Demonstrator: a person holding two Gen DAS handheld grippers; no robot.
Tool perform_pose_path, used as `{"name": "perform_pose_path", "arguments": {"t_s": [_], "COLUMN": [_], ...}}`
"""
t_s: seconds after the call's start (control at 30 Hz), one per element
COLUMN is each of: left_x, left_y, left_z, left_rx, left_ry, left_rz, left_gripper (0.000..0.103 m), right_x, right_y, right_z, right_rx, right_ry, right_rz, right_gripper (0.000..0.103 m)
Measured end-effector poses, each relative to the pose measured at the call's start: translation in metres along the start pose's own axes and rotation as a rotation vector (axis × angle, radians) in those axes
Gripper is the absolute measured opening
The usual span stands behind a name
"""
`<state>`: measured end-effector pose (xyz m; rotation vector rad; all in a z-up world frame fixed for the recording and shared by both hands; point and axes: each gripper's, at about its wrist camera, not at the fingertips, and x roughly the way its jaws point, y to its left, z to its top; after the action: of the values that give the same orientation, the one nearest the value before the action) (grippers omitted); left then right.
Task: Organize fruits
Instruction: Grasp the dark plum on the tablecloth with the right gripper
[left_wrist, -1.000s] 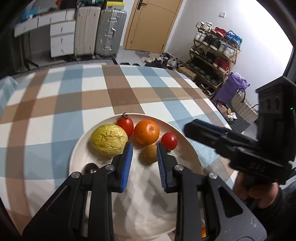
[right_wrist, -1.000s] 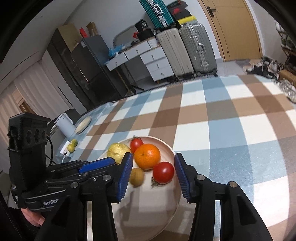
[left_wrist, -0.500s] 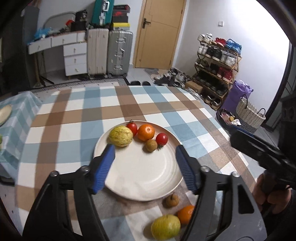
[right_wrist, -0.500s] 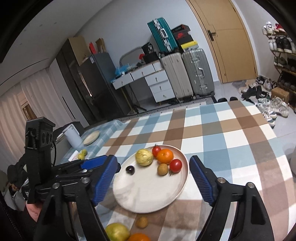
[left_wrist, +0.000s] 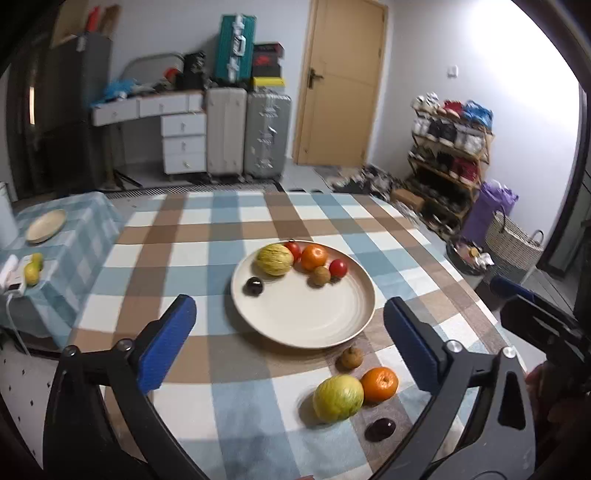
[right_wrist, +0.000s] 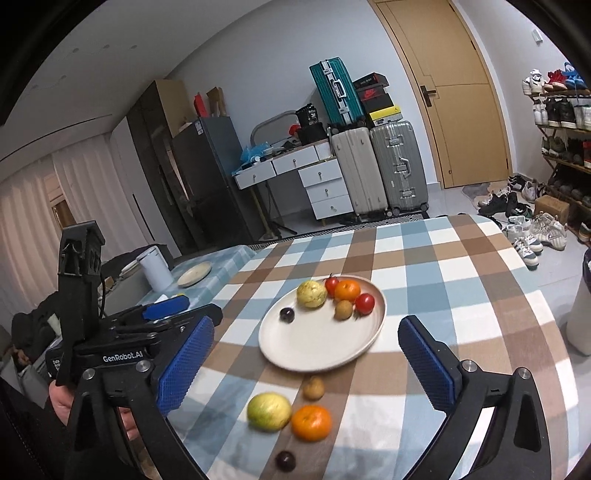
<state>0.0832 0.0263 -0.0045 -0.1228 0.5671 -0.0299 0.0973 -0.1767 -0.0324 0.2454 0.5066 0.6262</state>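
Observation:
A cream plate (left_wrist: 295, 314) (right_wrist: 314, 343) on the checked tablecloth holds a yellow-green fruit (left_wrist: 275, 260), two tomatoes, an orange (left_wrist: 314, 257), a small brown fruit (left_wrist: 320, 275) and a dark plum (left_wrist: 253, 286). On the cloth in front of the plate lie a brown fruit (left_wrist: 351, 357), a yellow-green fruit (left_wrist: 338, 398), an orange (left_wrist: 379, 384) and a dark plum (left_wrist: 380, 429); they also show in the right wrist view, around the orange (right_wrist: 311, 422). My left gripper (left_wrist: 290, 347) is open and empty, above the near cloth. My right gripper (right_wrist: 306, 363) is open and empty too.
A side table (left_wrist: 70, 236) at the left carries a small plate (left_wrist: 46, 230) and yellow fruits. Suitcases (left_wrist: 247, 133), drawers and a door stand behind. A shoe rack (left_wrist: 448, 147) and a basket (left_wrist: 511, 245) are to the right of the table's edge.
Both grippers have pulled back and up from the plate and opened wide. The loose fruits in front of the plate have come into view.

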Motion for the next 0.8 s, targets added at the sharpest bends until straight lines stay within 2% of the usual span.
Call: {"name": "perform_pose_path", "arguments": {"t_s": [0.1,0.33,0.6,0.8], "left_x": [-0.017,-0.032,-0.029,-0.016], "left_y": [0.001,0.003,0.005,0.007], "left_z": [-0.018,-0.058,-0.095,-0.110], "left_rx": [-0.016,-0.028,-0.032,-0.039], "left_ry": [-0.012,0.036,0.087,0.123], "left_rz": [0.002,0.004,0.016,0.012], "left_gripper": [0.102,0.102,0.102,0.102], "right_x": [-0.009,-0.018,-0.009,0.003], "right_y": [0.009,0.031,0.028,0.024], "right_z": [-0.012,-0.043,-0.075,-0.097], "right_rx": [-0.022,-0.086,-0.063,-0.036], "right_ry": [-0.003,0.031,0.098,0.165], "right_rz": [0.007,-0.015,-0.003,-0.005], "right_gripper": [0.102,0.103,0.103,0.103]}}
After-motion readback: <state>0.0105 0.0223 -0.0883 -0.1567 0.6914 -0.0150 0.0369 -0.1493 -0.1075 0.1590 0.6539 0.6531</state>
